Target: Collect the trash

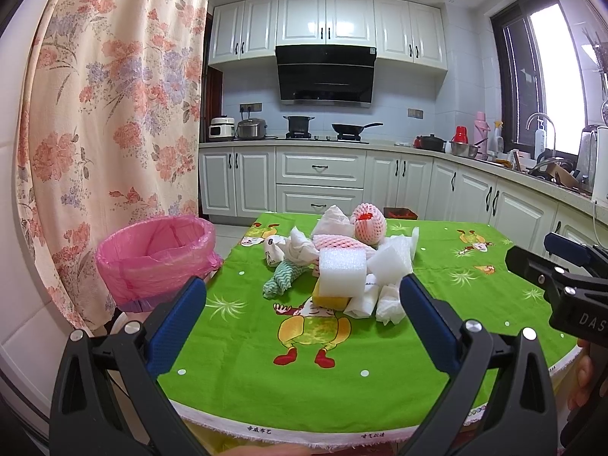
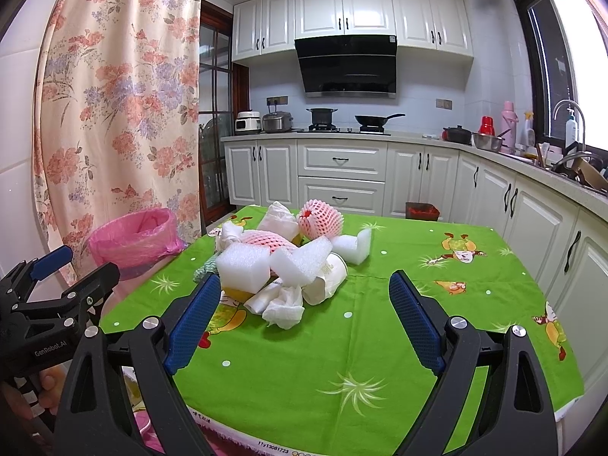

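1. A trash pile (image 1: 342,266) lies mid-desk on the green tablecloth (image 1: 437,326): three white foam blocks (image 2: 243,268), two pink foam fruit nets (image 1: 368,224), one paper cup (image 2: 326,279) on its side, one teal-striped cloth (image 1: 281,283), one yellow sponge (image 1: 330,299) and several crumpled tissues (image 2: 285,309), all touching.
2. One bin with a pink liner (image 1: 155,258) stands just beside the desk's left edge.
3. The left gripper (image 1: 302,296) and right gripper (image 2: 304,296) hover near the pile, each spread wide and holding nothing.
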{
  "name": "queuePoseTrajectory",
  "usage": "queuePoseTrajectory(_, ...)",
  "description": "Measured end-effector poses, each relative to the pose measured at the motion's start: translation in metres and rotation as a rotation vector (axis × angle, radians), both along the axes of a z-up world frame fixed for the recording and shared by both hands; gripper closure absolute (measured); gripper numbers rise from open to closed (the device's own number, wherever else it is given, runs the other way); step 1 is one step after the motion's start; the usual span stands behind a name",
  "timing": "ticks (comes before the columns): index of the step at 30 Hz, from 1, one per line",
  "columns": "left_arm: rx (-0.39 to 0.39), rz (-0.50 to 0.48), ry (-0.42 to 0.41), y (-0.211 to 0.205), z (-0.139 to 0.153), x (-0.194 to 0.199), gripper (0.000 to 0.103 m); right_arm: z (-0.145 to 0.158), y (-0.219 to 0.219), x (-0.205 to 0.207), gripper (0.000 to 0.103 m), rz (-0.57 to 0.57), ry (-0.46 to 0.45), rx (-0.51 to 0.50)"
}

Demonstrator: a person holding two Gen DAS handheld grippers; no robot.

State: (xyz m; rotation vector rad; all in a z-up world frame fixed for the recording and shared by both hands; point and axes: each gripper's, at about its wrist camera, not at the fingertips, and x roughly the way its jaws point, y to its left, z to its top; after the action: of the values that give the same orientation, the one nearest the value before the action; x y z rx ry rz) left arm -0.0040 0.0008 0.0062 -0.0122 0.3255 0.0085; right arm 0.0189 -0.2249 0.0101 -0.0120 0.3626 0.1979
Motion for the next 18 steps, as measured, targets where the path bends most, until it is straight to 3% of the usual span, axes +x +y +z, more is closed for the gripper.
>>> queuePoseTrajectory(18, -0.002, 0.0, -0.002, 0.0003, 0.0007, -0.0006, 0.004, -0.0012, 0.0005, -0.0005, 0.018, 0.002, 0.003, 0.002)
